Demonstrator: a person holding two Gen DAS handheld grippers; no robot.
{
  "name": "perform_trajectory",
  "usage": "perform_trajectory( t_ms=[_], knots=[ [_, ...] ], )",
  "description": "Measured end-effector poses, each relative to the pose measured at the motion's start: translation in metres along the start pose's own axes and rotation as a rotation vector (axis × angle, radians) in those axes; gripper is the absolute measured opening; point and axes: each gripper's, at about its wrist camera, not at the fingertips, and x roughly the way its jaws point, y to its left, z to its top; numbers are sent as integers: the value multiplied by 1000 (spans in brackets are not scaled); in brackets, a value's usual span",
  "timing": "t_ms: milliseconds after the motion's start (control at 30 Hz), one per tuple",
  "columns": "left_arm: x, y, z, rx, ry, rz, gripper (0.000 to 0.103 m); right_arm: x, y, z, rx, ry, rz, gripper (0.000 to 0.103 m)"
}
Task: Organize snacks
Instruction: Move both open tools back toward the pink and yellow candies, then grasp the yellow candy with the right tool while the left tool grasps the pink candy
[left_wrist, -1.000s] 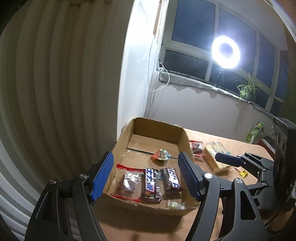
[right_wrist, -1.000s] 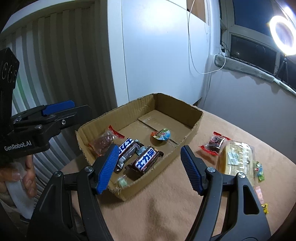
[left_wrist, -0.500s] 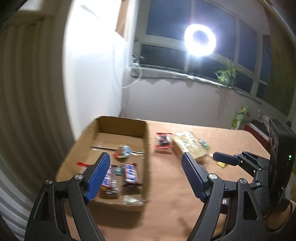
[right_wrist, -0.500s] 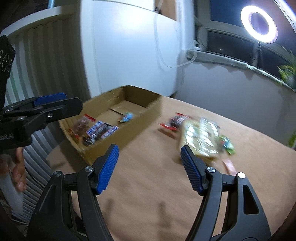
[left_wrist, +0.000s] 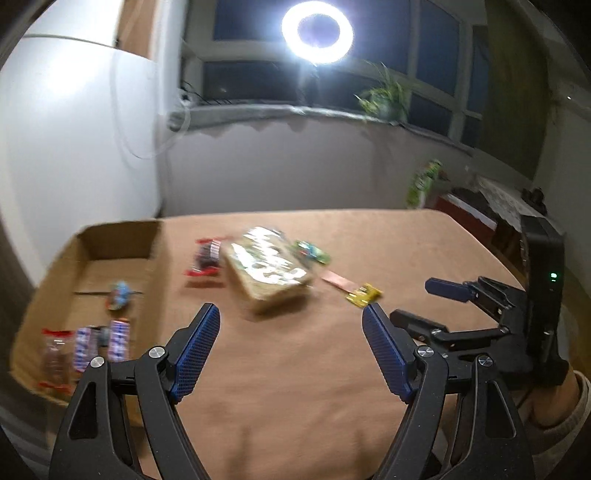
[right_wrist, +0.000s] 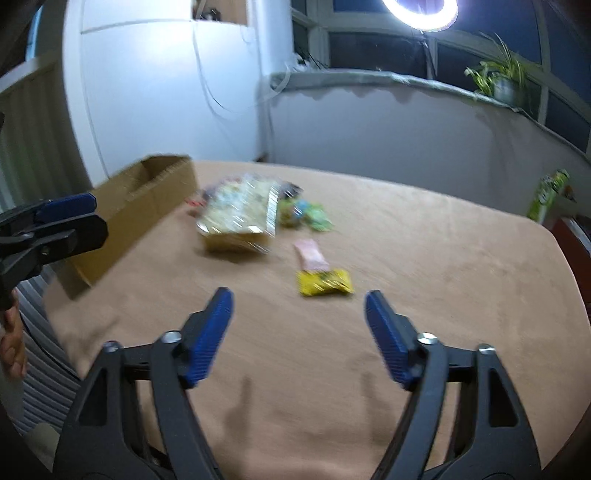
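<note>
Tan cloth covers the bench, and both views are blurred. The left claw hangs released above bare cloth near the front edge, its blue pads wide apart and gripping nothing. The right claw is likewise spread and holds nothing, poised over the front middle of the bench. A cardboard box sits at the bench's left edge with several wrapped bars lying in its near end and a small round sweet further back. Just beside the box's right wall lies a red packet, then a large clear-wrapped pack, with a green packet touching its far right corner. A pink wrapper and a yellow packet lie nearer the right claw.
</note>
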Motion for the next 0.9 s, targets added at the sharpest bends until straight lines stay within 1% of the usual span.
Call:
perform_trajectory(
  t_ms=[67,167,267,333,467,500,567,600,667,700,733,767,800,900],
  knots=[
    [15,-7,-1,-4,39,-35,80,8,-11,-4,-1,24,1,86],
    [44,-12,-2,-29,124,-83,80,22,-29,-8,17,64,18,86],
    [71,-8,-1,-92,206,-102,80,32,-37,-4,21,81,41,86],
    [82,-4,-1,-125,234,-106,80,43,-37,2,2,104,55,86],
    [94,2,2,-156,253,-113,80,62,-29,14,-55,145,74,86],
    [97,3,2,-166,260,-120,80,67,-27,17,-72,154,79,86],
    [101,4,3,-189,274,-157,80,76,-25,20,-95,177,76,84],
    [102,4,3,-196,276,-169,80,81,-25,22,-103,190,83,79],
    [107,4,4,-204,279,-184,80,87,-24,26,-116,201,94,75],
    [109,4,4,-207,281,-192,80,89,-23,28,-127,202,95,67],
    [111,3,5,-208,282,-196,80,90,-23,29,-137,203,91,62],
    [115,3,6,-210,285,-200,80,90,-23,30,-147,203,87,49],
    [118,2,7,-210,286,-204,80,90,-23,31,-149,202,87,42],
    [128,-7,12,-198,290,-210,79,88,-27,30,-149,198,101,38]
  ],
)
